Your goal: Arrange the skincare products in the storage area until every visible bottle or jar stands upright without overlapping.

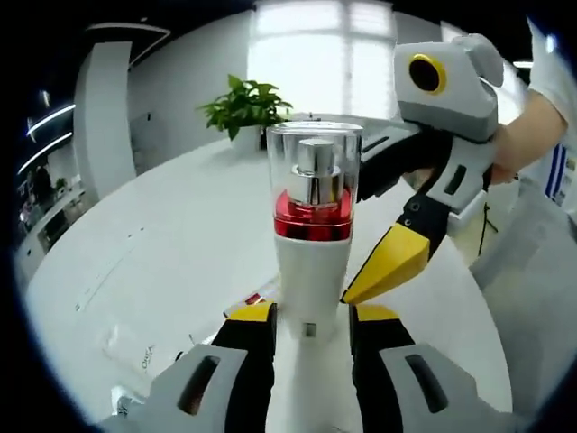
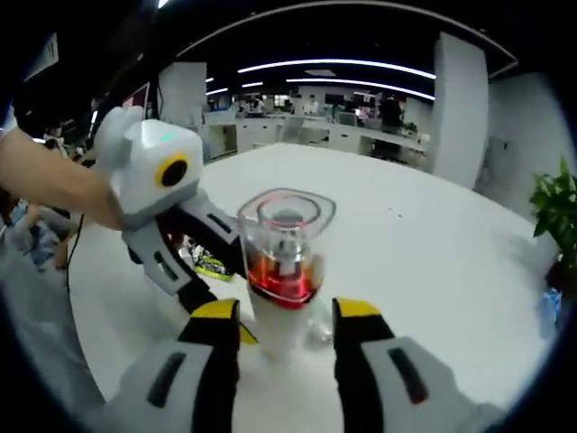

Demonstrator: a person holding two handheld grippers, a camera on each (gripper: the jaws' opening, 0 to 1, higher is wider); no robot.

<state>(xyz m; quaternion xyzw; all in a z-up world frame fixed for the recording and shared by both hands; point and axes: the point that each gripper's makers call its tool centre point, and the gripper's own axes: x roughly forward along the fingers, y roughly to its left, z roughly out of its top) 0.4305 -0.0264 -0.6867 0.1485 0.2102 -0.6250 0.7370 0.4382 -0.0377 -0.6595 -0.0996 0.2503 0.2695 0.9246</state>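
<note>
A skincare bottle [image 1: 311, 262] with a white body, a red band and a clear cap stands upright over the white table [image 1: 162, 271]. My left gripper [image 1: 313, 316] is shut on its lower body, one yellow-tipped jaw on each side. My right gripper [image 1: 383, 225] comes in from the right, open, with its yellow fingertip [image 1: 389, 269] close beside the bottle and the other jaw behind it. In the right gripper view the bottle [image 2: 284, 298] sits between the open jaws of my right gripper [image 2: 287, 316] with gaps on both sides. The left gripper [image 2: 212, 271] reaches it from the left.
A potted plant [image 1: 243, 106] stands at the table's far edge and shows again as a plant [image 2: 554, 212] at the right. Small packets [image 2: 209, 264] lie on the table behind the left gripper. A person's arm [image 2: 50, 180] holds it. Desks fill the room's back.
</note>
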